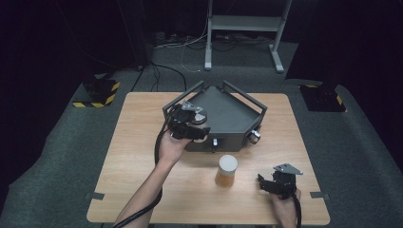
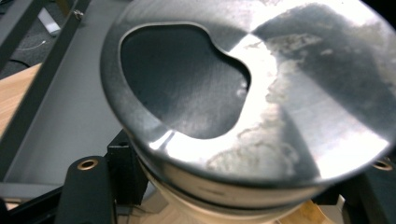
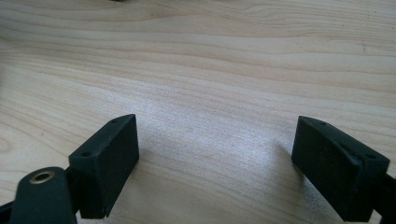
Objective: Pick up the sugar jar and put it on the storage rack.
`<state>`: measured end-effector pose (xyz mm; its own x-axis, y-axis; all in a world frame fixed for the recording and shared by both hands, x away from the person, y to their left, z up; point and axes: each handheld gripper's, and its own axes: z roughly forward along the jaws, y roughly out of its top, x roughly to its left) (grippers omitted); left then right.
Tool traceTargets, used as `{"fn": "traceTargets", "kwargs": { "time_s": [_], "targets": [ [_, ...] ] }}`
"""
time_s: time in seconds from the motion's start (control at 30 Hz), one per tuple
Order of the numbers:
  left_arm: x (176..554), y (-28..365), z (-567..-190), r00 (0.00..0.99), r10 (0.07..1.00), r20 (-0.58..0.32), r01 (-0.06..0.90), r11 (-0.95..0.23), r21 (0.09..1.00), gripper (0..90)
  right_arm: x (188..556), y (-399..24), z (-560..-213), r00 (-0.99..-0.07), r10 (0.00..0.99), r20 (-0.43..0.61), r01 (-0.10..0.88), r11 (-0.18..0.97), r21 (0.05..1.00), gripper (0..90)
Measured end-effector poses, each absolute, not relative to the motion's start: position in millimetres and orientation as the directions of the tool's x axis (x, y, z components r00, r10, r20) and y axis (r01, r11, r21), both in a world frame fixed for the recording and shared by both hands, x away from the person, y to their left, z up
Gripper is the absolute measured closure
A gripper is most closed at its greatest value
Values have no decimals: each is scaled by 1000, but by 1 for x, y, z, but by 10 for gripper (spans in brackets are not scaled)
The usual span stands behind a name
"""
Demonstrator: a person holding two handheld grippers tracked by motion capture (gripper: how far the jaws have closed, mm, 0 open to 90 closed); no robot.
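My left gripper (image 1: 198, 124) pinches a shiny metal lid (image 2: 252, 93) above the grey tray (image 1: 233, 114); my right gripper (image 1: 272, 183) rests spread. A loosened pinch could drop it.

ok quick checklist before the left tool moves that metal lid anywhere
1. Left tool shut on the metal lid: ok, jaws flank its rim in the left gripper view.
2. Lid lifted off the grey tray: cannot tell, it sits over the tray's left part.
3. Jar upright on the table, apart from both tools: ok.
4. Right tool open, nothing between its jaws: ok.
5. Right tool away from the tray: ok, at the table's near right corner.
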<state>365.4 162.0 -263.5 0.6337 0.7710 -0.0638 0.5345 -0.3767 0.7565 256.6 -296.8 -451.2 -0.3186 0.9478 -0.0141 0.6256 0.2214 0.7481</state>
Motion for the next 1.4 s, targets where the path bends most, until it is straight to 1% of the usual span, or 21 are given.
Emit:
{"fn": "traceTargets", "kwargs": {
  "time_s": [0.13, 0.47, 0.53, 0.7, 1.4],
  "targets": [
    [374, 154, -262, 624, 780, -49, 542, -386, 747, 311, 257, -297, -451, -319, 947, -14, 625, 222, 748, 150],
    [391, 137, -264, 575, 818, -29, 554, -364, 749, 311, 257, -297, -451, -321, 947, -14, 625, 223, 748, 150],
    [393, 133, -267, 553, 832, -37, 561, -339, 755, 311, 257, -297, -451, -322, 947, -15, 625, 224, 748, 150],
    [403, 126, -270, 540, 842, -16, 570, -351, 743, 311, 257, -297, -451, -323, 946, -16, 624, 225, 748, 150],
    [410, 118, -286, 521, 854, 9, 579, -361, 731, 311, 256, -297, -451, -326, 945, -20, 621, 230, 749, 151]
  ]
}}
